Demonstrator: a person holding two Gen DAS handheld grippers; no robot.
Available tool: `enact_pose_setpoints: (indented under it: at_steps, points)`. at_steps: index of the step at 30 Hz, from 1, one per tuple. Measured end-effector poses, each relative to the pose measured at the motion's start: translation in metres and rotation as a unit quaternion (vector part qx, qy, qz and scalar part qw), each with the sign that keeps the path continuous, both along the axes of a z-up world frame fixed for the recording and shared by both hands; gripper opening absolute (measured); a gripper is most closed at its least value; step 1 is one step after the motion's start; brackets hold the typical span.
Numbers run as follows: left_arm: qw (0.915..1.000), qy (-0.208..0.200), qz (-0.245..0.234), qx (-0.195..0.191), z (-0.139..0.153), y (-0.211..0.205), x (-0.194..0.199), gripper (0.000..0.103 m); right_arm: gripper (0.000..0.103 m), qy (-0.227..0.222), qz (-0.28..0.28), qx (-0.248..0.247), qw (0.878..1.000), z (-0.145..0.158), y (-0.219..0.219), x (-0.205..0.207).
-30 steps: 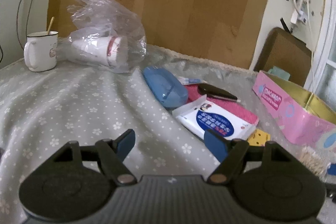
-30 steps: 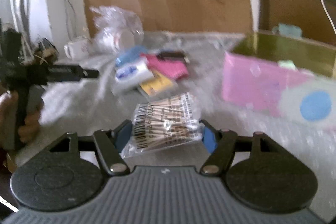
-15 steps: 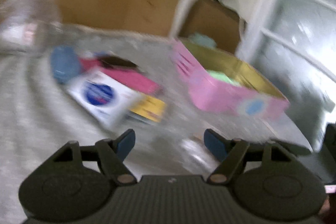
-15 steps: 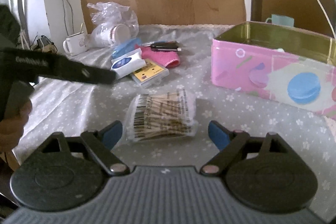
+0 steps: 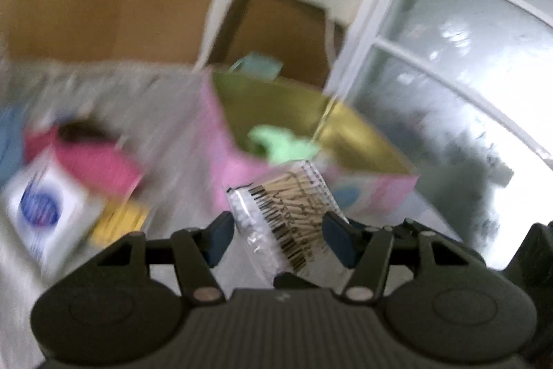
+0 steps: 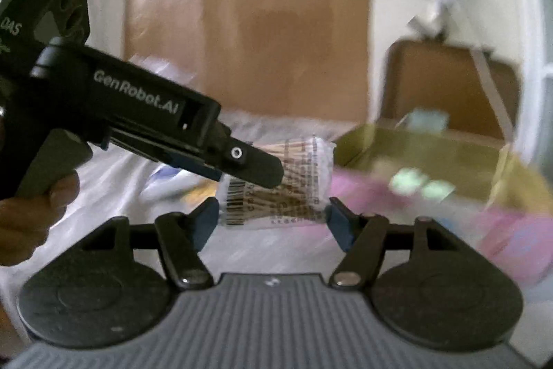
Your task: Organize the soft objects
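A clear packet of cotton swabs with a barcode (image 6: 276,185) is held between the blue pads of my right gripper (image 6: 273,220), lifted off the table. In the left wrist view the same packet (image 5: 287,217) sits between the pads of my left gripper (image 5: 278,239), whose jaws stand apart around it; I cannot tell if they touch it. The left gripper's black body (image 6: 131,113) reaches in from the left over the packet. The pink tin (image 5: 228,161) with gold inside lies just beyond, holding a green soft item (image 5: 283,144).
On the grey floral cloth at the left lie a white wipes pack (image 5: 48,213), a pink pouch (image 5: 90,161) and a yellow item (image 5: 117,223). A brown board leans on the back wall. A window is on the right. Both views are blurred.
My right gripper closed on the swab packet and lifted it. My left gripper swung right from the wipes pile to the packet, facing the pink tin.
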State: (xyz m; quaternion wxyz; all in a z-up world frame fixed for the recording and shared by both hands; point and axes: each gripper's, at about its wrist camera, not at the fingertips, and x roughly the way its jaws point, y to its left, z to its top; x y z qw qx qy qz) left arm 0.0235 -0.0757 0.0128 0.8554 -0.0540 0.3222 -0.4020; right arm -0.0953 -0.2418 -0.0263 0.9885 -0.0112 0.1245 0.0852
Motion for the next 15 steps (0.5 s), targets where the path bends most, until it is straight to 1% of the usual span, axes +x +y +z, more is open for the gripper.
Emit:
enact_pose_setpoints:
  at_steps: [3,5,7,9,12,13,14,15]
  points:
    - [0.9992,-0.028,-0.027,-0.006,0.021,-0.036,0.014,0.057,0.07,-0.023,-0.05,-0.001,0.998,0.01,-0.027,0.006]
    - [0.9981,-0.044,-0.042,-0.006,0.03,-0.066,0.024,0.057,0.07,-0.026,-0.082,0.011,0.996,0.015,-0.051,0.011]
    - [0.9975,-0.044,-0.055,-0.006,0.034,-0.096,0.035,0.057,0.07,-0.025,-0.11,0.017,0.993,0.016,-0.072,0.014]
    - [0.997,-0.043,-0.065,-0.004,0.038,-0.128,0.042,0.057,0.07,-0.023,-0.135,0.012,0.991,0.016,-0.09,0.018]
    - [0.9968,-0.035,-0.072,-0.002,0.033,-0.166,0.05,0.058,0.071,-0.014,-0.164,0.005,0.986,0.011,-0.113,0.029]
    - [0.9967,-0.032,-0.074,0.001,0.031,-0.178,0.051,0.06,0.071,-0.011,-0.174,0.001,0.985,0.008,-0.12,0.031]
    - [0.9967,-0.028,-0.076,0.005,0.028,-0.187,0.051,0.067,0.071,-0.007,-0.184,-0.002,0.983,0.006,-0.125,0.034]
    - [0.9968,-0.025,-0.075,0.01,0.024,-0.196,0.052,0.072,0.072,0.0,-0.196,-0.005,0.981,0.004,-0.129,0.036]
